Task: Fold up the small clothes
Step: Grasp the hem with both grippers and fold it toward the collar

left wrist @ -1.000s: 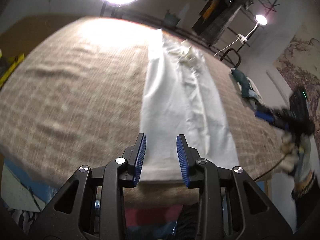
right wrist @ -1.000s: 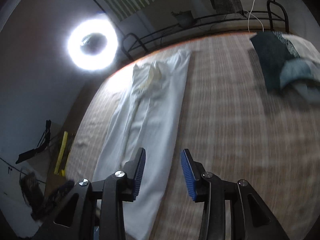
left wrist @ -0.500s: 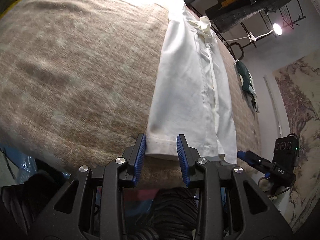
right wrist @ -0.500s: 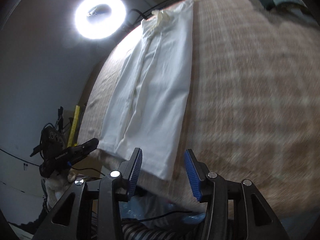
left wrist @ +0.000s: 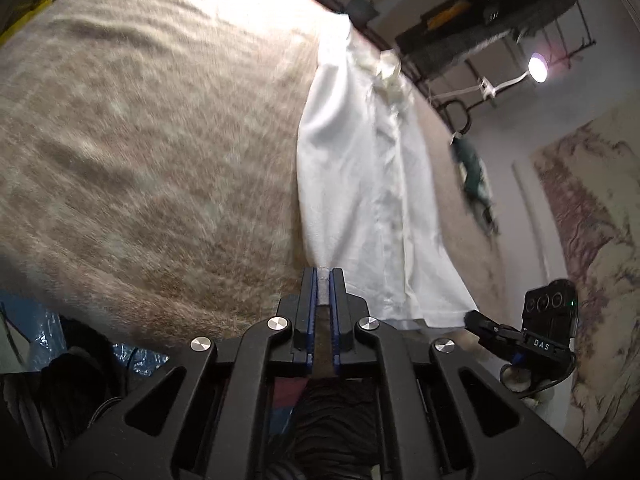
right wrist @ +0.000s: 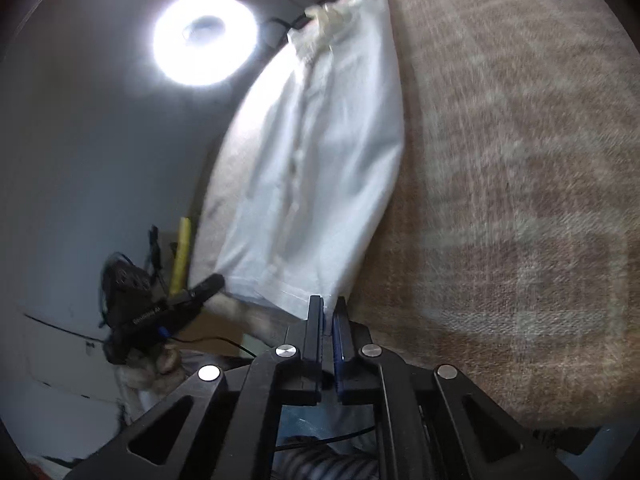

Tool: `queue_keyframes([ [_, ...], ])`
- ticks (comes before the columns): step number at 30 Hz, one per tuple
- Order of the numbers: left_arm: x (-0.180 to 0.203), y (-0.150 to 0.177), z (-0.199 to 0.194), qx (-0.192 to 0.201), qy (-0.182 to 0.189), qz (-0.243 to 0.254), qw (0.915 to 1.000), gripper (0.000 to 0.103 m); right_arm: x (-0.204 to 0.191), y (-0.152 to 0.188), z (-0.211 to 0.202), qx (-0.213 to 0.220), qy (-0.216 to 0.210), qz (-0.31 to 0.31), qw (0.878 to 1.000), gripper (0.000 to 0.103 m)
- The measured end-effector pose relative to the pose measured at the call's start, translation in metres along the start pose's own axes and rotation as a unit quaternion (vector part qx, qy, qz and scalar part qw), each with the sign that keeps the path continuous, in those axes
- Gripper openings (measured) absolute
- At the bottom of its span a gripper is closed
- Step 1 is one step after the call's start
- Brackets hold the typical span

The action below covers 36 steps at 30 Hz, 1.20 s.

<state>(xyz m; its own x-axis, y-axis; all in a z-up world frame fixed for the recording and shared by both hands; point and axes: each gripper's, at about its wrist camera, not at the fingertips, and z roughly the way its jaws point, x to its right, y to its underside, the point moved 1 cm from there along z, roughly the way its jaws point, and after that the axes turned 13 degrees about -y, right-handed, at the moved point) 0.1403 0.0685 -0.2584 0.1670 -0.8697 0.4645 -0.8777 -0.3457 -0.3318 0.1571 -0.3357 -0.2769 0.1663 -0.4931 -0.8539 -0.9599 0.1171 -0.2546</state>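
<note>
A white button shirt (left wrist: 372,184), folded into a long narrow strip, lies on the beige blanket (left wrist: 140,152) with its collar at the far end. My left gripper (left wrist: 323,276) is shut on the hem's near left corner. My right gripper (right wrist: 329,305) is shut on the hem's near right corner. The shirt (right wrist: 320,168) also fills the middle of the right wrist view, its near hem lifted off the blanket (right wrist: 520,184). Each gripper shows in the other's view: the right one (left wrist: 474,317) and the left one (right wrist: 216,280).
A dark teal garment (left wrist: 474,184) lies on the blanket to the right of the shirt. A ring light (right wrist: 205,38) glows beyond the far edge. A lamp (left wrist: 537,67) and a clothes rack stand at the back right. The blanket's near edge drops off just below the hem.
Both grippers have closed on the near hem corners, which were between open jaws half a second ago. The hem now lifts off the blanket.
</note>
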Motion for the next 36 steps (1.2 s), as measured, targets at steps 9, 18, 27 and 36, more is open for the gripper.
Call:
queue_keyframes([
  [9, -0.002, 0.011, 0.017, -0.015, -0.051, 0.032, 0.9981, 0.003, -0.014, -0.004, -0.004, -0.004, 0.027, -0.023, 0.999, 0.001],
  [18, 0.004, 0.007, 0.015, -0.011, -0.052, 0.035, 0.998, 0.003, -0.001, 0.003, 0.013, -0.008, 0.039, -0.002, 0.999, 0.001],
  [27, 0.018, -0.018, 0.008, -0.003, -0.039, 0.04, 0.9984, 0.003, -0.015, -0.019, 0.0, 0.006, 0.026, -0.026, 0.999, 0.001],
  [36, 0.04, -0.071, 0.008, 0.014, -0.038, 0.058, 0.9975, 0.003, -0.029, -0.055, 0.001, 0.024, 0.021, -0.034, 0.999, 0.001],
])
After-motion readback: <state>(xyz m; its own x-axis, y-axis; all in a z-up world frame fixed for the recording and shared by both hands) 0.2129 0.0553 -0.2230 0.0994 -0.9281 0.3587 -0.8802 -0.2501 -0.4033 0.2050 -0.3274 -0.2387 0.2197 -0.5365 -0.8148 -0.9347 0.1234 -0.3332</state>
